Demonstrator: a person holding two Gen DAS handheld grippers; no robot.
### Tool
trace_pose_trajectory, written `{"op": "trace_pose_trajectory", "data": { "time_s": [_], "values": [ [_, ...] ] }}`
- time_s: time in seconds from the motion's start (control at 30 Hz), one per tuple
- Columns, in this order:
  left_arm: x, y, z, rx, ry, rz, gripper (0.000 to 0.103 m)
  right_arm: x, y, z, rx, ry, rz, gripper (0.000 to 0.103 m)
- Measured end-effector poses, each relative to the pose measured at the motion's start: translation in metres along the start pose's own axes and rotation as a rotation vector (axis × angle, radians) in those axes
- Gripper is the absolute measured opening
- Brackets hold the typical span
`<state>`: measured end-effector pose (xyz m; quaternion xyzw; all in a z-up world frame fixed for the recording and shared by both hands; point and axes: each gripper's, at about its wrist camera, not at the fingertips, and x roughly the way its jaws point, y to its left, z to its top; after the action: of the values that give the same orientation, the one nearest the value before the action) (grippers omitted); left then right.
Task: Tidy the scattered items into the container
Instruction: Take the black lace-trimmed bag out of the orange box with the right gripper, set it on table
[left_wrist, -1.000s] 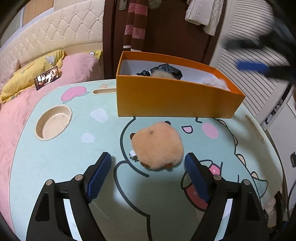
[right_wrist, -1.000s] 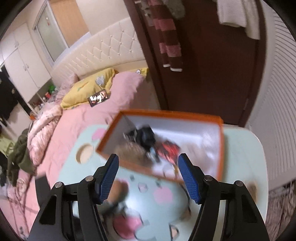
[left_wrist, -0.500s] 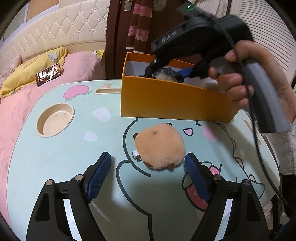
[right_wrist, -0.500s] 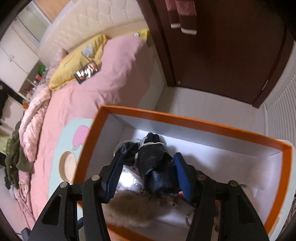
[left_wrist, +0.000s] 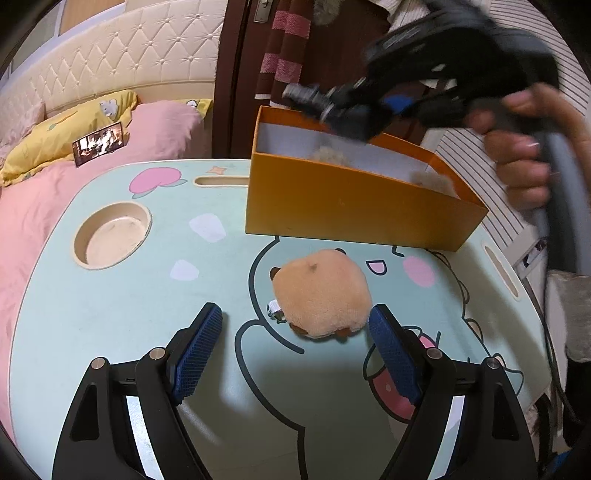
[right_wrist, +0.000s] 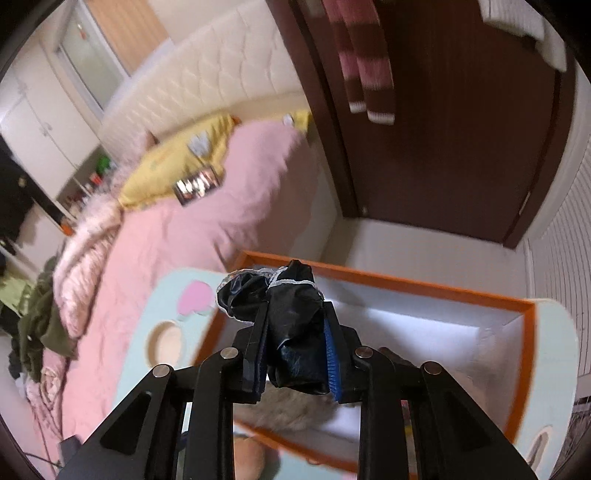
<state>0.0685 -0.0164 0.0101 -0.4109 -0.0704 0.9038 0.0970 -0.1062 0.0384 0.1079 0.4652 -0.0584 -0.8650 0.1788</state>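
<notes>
The right gripper (right_wrist: 295, 347) is clamped on a crumpled black glossy item (right_wrist: 291, 325) with a thin white lace edge. Half a second ago its pads stood apart around that bundle down inside the orange box (right_wrist: 524, 314); now the jaws have shut and the bundle hangs above the box's rim at about 11 o'clock of the opening — it has been lifted out, not put in. That looks like a step away from tidying, or perhaps a re-arranging to make room; which one cannot be told. A furry beige thing (right_wrist: 291, 410) lies in the box just below the jaws.

The left gripper (left_wrist: 295, 343) has hardly moved over the last second: its blue pads stay spread wide, with the tan plush toy (left_wrist: 321, 291) lying on the mint cartoon table (left_wrist: 110, 314) between and just ahead of them, nearer the right pad. The box stands at 12 o'clock beyond it. Judged from this, the plush is the item left outside, and the black bundle must go back too.
</notes>
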Motion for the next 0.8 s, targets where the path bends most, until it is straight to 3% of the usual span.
{"op": "trace_pose_trajectory", "data": {
  "time_s": [0.13, 0.33, 0.57, 0.7, 0.73, 0.77, 0.8],
  "values": [
    [-0.001, 0.002, 0.0, 0.0, 0.0, -0.001, 0.082, -0.049, 0.009, -0.011, -0.023, -0.073, 0.031, 0.024],
    [0.0, 0.002, 0.0, 0.002, 0.002, 0.001, 0.082, -0.081, 0.011, -0.058, -0.034, -0.086, 0.005, 0.024],
    [-0.001, 0.003, 0.0, 0.007, 0.004, 0.004, 0.082, -0.073, -0.019, -0.123, 0.041, -0.095, -0.067, 0.025],
    [-0.001, 0.003, 0.0, 0.006, 0.004, 0.002, 0.082, -0.054, -0.026, -0.151, 0.009, -0.094, -0.14, 0.03],
    [0.0, 0.003, 0.0, 0.006, 0.004, 0.002, 0.082, -0.05, -0.026, -0.156, 0.0, -0.094, -0.153, 0.042],
    [0.0, 0.003, 0.0, 0.007, 0.004, 0.002, 0.082, -0.046, -0.026, -0.161, -0.008, -0.095, -0.165, 0.065],
    [0.0, 0.003, 0.0, 0.008, 0.004, 0.003, 0.082, -0.043, -0.027, -0.164, -0.01, -0.101, -0.18, 0.076]
  ]
}}
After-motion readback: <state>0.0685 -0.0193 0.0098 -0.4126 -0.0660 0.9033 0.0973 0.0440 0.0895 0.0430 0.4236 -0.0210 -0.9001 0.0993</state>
